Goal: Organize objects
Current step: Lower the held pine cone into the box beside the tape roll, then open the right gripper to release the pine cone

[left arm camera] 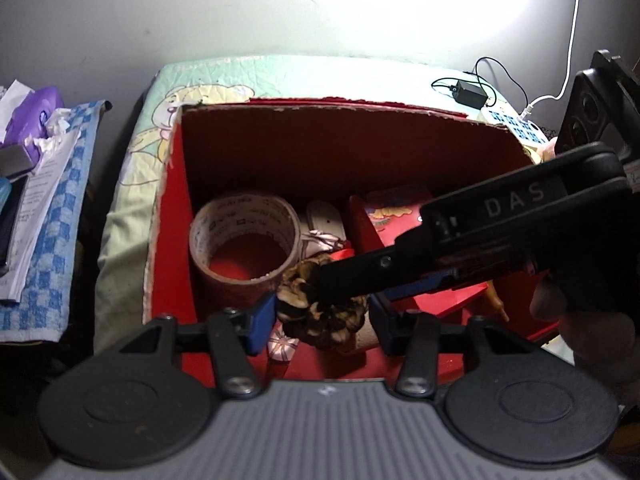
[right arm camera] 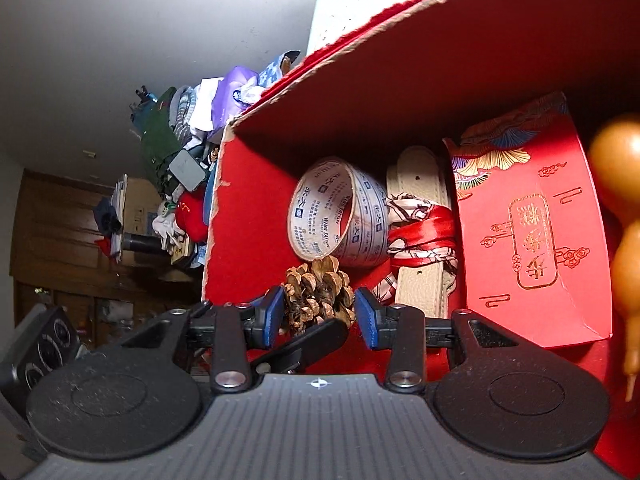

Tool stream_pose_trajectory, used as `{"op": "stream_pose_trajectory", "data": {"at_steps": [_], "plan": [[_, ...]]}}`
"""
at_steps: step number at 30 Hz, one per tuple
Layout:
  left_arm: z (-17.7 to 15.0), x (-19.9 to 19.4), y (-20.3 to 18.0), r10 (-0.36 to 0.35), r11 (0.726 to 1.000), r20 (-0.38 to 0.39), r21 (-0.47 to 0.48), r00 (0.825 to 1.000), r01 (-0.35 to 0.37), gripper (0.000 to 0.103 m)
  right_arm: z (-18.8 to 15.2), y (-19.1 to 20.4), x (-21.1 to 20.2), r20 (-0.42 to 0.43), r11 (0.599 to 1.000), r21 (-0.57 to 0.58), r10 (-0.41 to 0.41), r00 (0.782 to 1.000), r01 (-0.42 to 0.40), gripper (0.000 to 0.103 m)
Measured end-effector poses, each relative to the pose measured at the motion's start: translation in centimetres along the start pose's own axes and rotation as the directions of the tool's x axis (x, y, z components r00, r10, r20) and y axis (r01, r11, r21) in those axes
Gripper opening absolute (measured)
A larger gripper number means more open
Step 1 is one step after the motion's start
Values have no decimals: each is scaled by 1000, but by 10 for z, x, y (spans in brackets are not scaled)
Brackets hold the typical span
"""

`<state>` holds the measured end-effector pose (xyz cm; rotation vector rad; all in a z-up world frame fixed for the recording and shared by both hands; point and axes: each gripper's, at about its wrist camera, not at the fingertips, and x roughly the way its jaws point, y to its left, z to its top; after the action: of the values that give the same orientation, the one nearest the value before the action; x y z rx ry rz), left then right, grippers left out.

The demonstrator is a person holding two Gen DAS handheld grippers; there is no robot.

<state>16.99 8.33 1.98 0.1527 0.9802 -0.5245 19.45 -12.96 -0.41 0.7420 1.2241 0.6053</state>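
The light, brittle pine cone is being gripped at its scaly sides by the right gripper; the left gripper jaws are being held open around it, inside the red box

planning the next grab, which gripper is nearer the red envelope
Right. The right gripper reaches across over the red envelope; the left gripper sits beside it, at the pine cone.

Place: was a lived-in home bedroom.
Bed: pale cartoon-print quilt lay under things.
Clutter: purple tissue pack, loose white papers.
Furniture: dark wooden cabinets.
Power: white extension strip.
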Motion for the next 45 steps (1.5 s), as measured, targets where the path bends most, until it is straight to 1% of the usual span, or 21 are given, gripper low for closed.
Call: {"op": "stream_pose_trajectory", "data": {"at_steps": [3, 4, 7, 8, 11, 12, 17, 21, 24, 27, 28, 34, 37, 39, 41, 45], "plan": [[-2, -1, -4, 24, 999, -9, 23, 1000, -24, 48, 4, -5, 0, 4, 999, 32, 17, 1000, -18, 41], [-3, -2, -4, 26, 999, -10, 25, 1000, -26, 48, 7, -6, 1, 4, 999, 41, 12, 1000, -12, 41], [-6, -11, -4, 14, 1000, 2, 18, 1000, -14, 50, 9, -11, 7, -19, 998, 59, -34, 999, 35, 41], [-6, -14, -4, 16, 1000, 8, 16, 1000, -16, 53, 9, -11, 10, -35, 997, 63, -42, 998, 44, 41], [-7, -17, -4, 23, 1000, 13, 10, 1000, -24, 54, 7, -3, 16, -60, 995, 16, -97, 994, 98, 42], [-7, -17, -4, 28, 1000, 13, 10, 1000, -28, 54, 7, 0, 17, -64, 995, 9, -103, 993, 104, 42], [-8, -19, -7, 55, 998, 16, 19, 998, -56, 54, 8, 6, 33, -100, 997, 18, -74, 992, 77, 42], [-8, -17, -5, 77, 997, 11, 12, 997, -77, 54, 6, 16, 41, -96, 995, -27, -98, 991, 96, 43], [-8, -16, -2, 78, 997, 10, 1, 997, -78, 55, 5, 13, 39, -80, 996, -7, -84, 993, 84, 43], [-7, -15, -5, 80, 997, 12, 3, 997, -80, 62, 5, 4, 38, -58, 997, 51, -52, 997, 55, 43], [-6, -14, -6, 87, 996, 13, 6, 996, -87, 63, 4, 3, 36, -44, 997, 59, -51, 998, 53, 43], [1, -4, -11, 111, 994, 9, 7, 994, -111, 69, 3, 2, 28, 20, 997, 61, -55, 998, 53, 43], [5, 2, -14, 138, 990, 5, 9, 990, -138, 75, 2, 1, 23, 60, 997, 68, -41, 997, 36, 43], [7, 5, -16, 153, 988, 3, 11, 988, -153, 84, 1, -2, 19, 86, 996, 84, -49, 995, 42, 43], [9, 7, -16, 162, 987, 3, 9, 987, -162, 89, 1, -5, 14, 104, 994, 98, -61, 993, 51, 43], [12, 11, -17, 173, 985, -7, 6, 985, -173, 90, -1, -11, -2, 149, 989, 96, -126, 981, 112, 43]]}}
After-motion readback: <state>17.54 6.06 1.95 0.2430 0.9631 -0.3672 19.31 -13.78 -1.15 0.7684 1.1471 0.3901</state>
